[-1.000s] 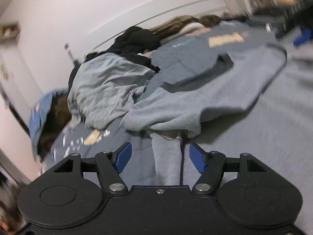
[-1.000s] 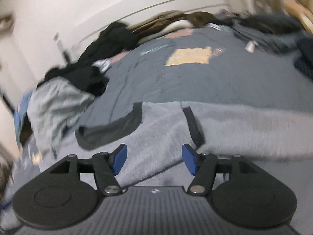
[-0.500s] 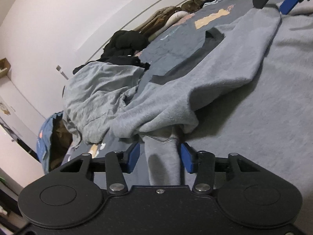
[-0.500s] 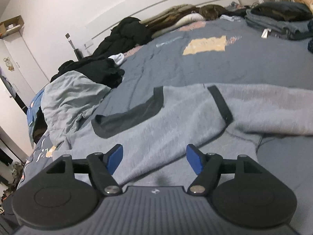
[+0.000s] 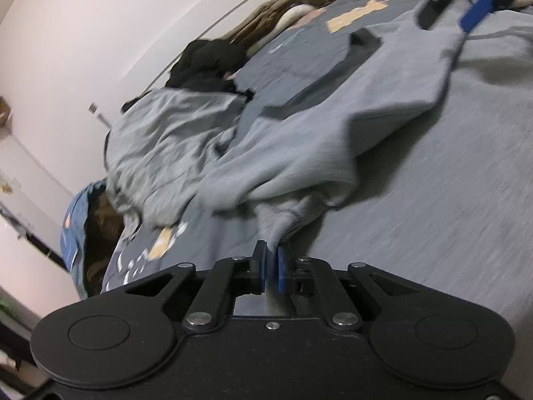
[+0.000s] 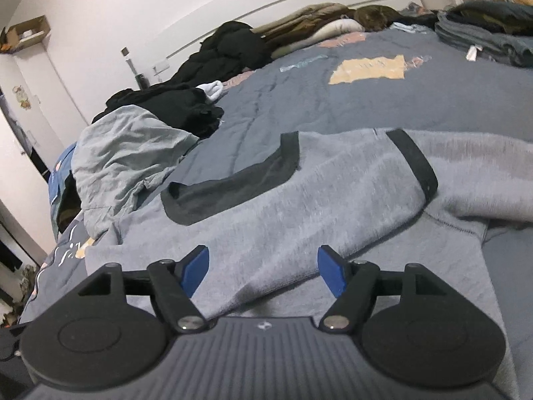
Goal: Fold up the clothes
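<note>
A grey sweatshirt (image 5: pixel 333 126) with a black collar band lies spread on the bed. My left gripper (image 5: pixel 271 261) is shut on a bunched grey edge of it, which rises in a peak between the blue pads. In the right wrist view the same sweatshirt (image 6: pixel 299 206) fills the foreground, its black neck trim (image 6: pixel 233 186) facing up. My right gripper (image 6: pixel 263 266) is open just above the fabric, holding nothing. The right gripper also shows far off in the left wrist view (image 5: pixel 473 13).
A light grey garment (image 6: pixel 123 153) lies crumpled at the left, with black clothes (image 6: pixel 186 100) behind it. The dark grey bedspread (image 6: pixel 333 106) has a tan patch. Folded dark clothes (image 6: pixel 483 33) sit at the far right. A white wall runs behind the bed.
My left gripper has closed from open onto the sweatshirt's edge and pulled it up. The right gripper stayed open and moved lower over the fabric.
</note>
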